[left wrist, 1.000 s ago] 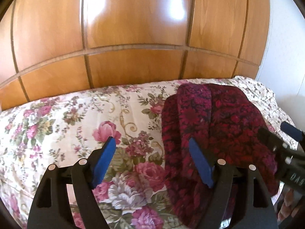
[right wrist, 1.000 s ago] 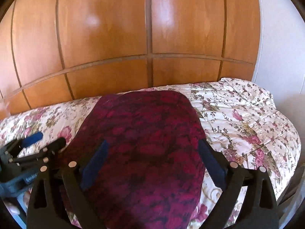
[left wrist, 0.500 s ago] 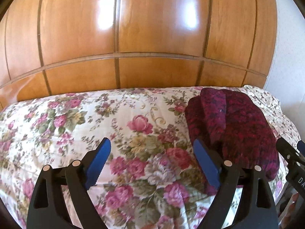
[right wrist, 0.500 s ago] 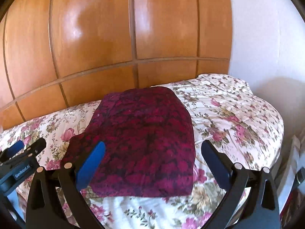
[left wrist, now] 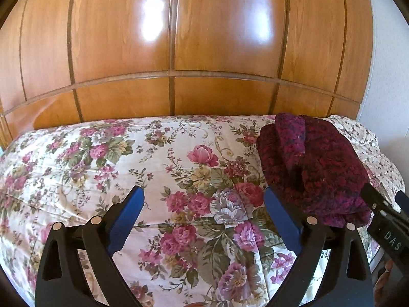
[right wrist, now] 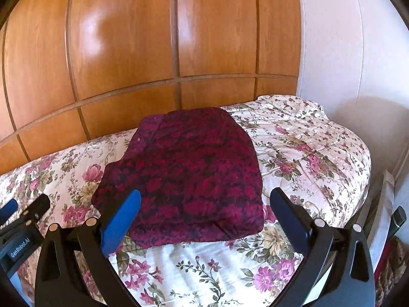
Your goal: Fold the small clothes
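A dark red and magenta patterned garment (right wrist: 189, 176) lies folded into a rough rectangle on the floral bedspread (right wrist: 301, 153). In the left wrist view the same garment (left wrist: 311, 163) sits at the right, with a folded strip on top. My left gripper (left wrist: 204, 199) hovers over bare bedspread to the garment's left; its jaws are opening and nothing is between them. My right gripper (right wrist: 204, 199) stands wide open just short of the garment's near edge, holding nothing. Each view catches the other gripper at its side edge.
A glossy wooden panelled wardrobe (left wrist: 179, 51) rises right behind the bed. A white wall (right wrist: 345, 51) stands on the right, where the bed's edge drops off. Bedspread (left wrist: 102, 158) stretches left of the garment.
Both grippers have drawn back from the garment, which now lies further off and whole in view. The left gripper slid left off the cloth onto bare bedspread and its jaws spread wider.
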A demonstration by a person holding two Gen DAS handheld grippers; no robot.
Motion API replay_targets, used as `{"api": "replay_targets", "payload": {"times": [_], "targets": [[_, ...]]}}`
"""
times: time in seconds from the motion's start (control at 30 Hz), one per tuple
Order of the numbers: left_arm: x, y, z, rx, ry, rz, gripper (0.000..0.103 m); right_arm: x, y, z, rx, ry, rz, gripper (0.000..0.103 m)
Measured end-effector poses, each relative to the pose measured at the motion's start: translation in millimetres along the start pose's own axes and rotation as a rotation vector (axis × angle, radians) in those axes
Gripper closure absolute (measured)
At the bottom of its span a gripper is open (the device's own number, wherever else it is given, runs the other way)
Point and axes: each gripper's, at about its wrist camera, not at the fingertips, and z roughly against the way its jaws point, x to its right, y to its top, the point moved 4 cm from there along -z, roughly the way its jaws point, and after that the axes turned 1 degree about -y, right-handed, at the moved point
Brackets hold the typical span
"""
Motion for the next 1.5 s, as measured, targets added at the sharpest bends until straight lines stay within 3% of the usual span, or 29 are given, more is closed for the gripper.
{"api": "replay_targets", "payload": {"times": [0.67, 1.5], "targets": [[4.1, 1.9, 4.6, 0.013, -0.012, -0.015, 0.009, -2.3, -0.4, 7.7, 0.032, -0.033, 0.015, 0.002], [8.1, -3.8, -0.1, -0.011, -0.022, -0.025, 0.009, -6.2, -7.0, 0.3, -0.012, -0.033, 0.027, 0.002]]}}
